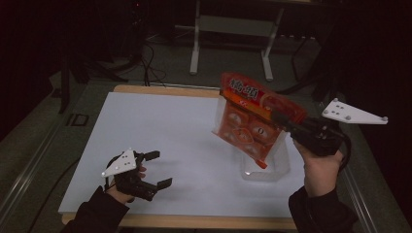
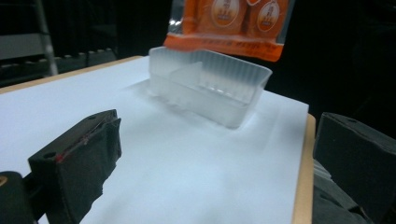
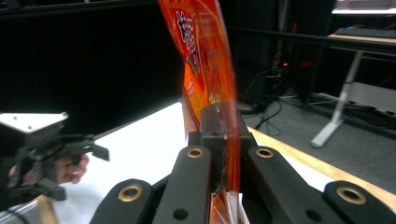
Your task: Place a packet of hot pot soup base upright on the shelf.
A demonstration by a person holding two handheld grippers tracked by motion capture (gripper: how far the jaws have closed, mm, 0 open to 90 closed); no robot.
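Note:
An orange snack bag (image 1: 252, 116) hangs tilted in the air over the right side of the table, its lower edge just above a clear plastic tray (image 1: 266, 167). My right gripper (image 1: 284, 119) is shut on the bag's upper right edge; in the right gripper view the bag (image 3: 205, 51) rises edge-on from between the closed jaws. The left gripper view has the tray (image 2: 210, 84) ahead with the bag's bottom edge (image 2: 229, 28) above it. My left gripper (image 1: 158, 169) rests open near the table's front left, holding nothing.
A white sheet (image 1: 170, 141) covers the wooden table (image 1: 145, 90). Behind the table stands a grey metal frame (image 1: 233, 34) with cables on the dark floor. The room around is dark.

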